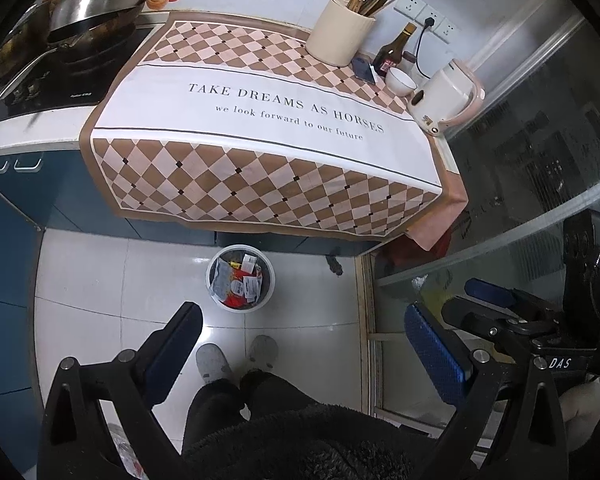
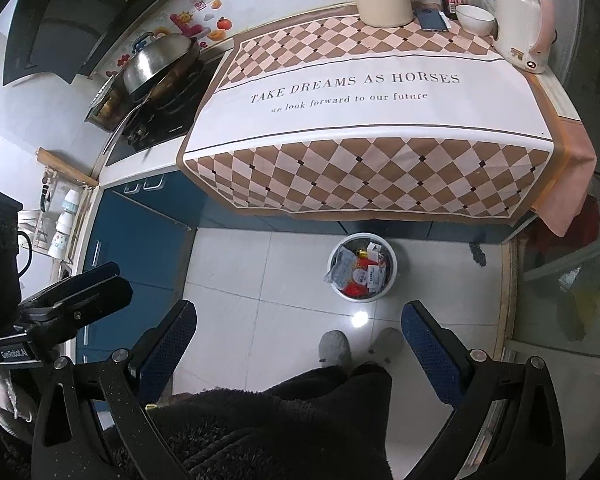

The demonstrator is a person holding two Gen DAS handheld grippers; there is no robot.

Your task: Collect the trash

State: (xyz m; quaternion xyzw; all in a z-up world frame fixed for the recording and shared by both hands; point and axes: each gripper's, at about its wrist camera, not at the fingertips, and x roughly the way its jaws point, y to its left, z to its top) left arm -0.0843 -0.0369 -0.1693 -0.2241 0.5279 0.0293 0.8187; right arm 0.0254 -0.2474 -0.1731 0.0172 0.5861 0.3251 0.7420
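While both tools hang over the floor, the left gripper [image 1: 304, 344] has its blue-padded fingers spread wide with nothing between them; the right gripper [image 2: 300, 340] is likewise released and empty. Each shows at the edge of the other's view. Below them: dark fleecy clothing and two grey slippers [image 2: 334, 346] on pale glossy floor tiles [image 1: 100, 280].

Just beyond the slippers, a white round bin [image 2: 392, 276] stands on the floor close to the foot of the blue cabinets [image 2: 140, 236]. Trash [image 2: 358, 274] fills it near the rim: a crumpled grey plastic bag on one side, red wrappers, white printed packets, a bit of yellow (labels too small to read).

Farther back, the desk wears a brown-and-pink checked cloth [image 1: 260, 168] with a white band of lettering. At its rear: cream utensil holder [image 1: 338, 32], dark bottle [image 1: 394, 50], phone [image 2: 432, 19], white bowl [image 1: 400, 80], white-and-pink kettle [image 1: 444, 98]. Wok with steel lid [image 1: 96, 0] on the stove alongside.
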